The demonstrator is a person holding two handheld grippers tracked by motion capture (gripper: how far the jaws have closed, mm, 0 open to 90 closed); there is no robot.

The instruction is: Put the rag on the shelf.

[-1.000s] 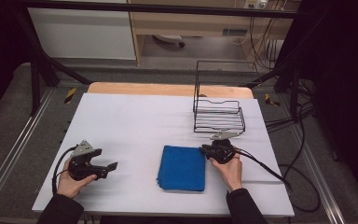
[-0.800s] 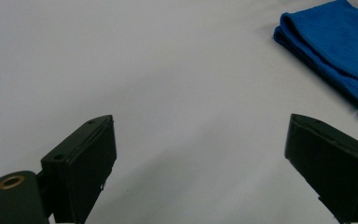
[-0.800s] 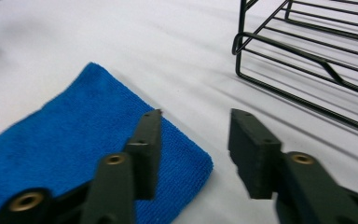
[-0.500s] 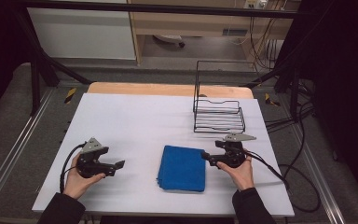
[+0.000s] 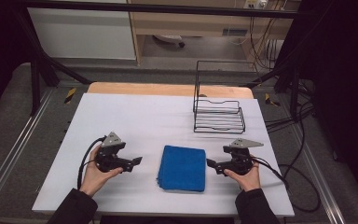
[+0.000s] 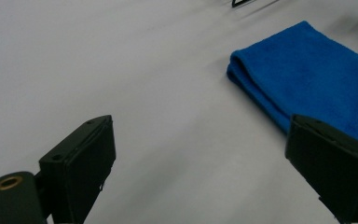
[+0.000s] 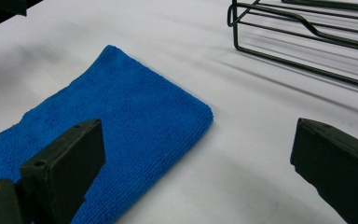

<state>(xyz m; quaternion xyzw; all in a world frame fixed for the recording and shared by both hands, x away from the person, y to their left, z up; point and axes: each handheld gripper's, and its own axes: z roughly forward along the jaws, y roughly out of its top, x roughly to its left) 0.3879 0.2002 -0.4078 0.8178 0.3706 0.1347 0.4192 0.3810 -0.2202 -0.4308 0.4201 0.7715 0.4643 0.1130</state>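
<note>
A folded blue towel (image 5: pixel 182 168) lies flat on the white table (image 5: pixel 144 116), near its front edge. My left gripper (image 5: pixel 137 161) rests low to the left of the towel, pointing at it, a short gap away. Its jaws stand wide open with nothing between them, and in the left gripper view (image 6: pixel 200 128) the towel's (image 6: pixel 317 79) folded edge lies ahead on the right. My right gripper (image 5: pixel 210 163) sits just right of the towel, pointing left at it. It is open and empty too (image 7: pixel 196 130), with the towel's (image 7: pixel 107 116) corner in front of its left jaw.
A black wire rack (image 5: pixel 219 114) stands at the back right of the table, its lower bars (image 7: pixel 307 37) beyond the right gripper. Cables trail off the table's right side (image 5: pixel 284 172). Bare white surface stretches to the left and behind the towel.
The left gripper has slid right, closer to the towel. The right gripper has drawn back to the right, off the towel's far right corner. The towel has stayed put.
</note>
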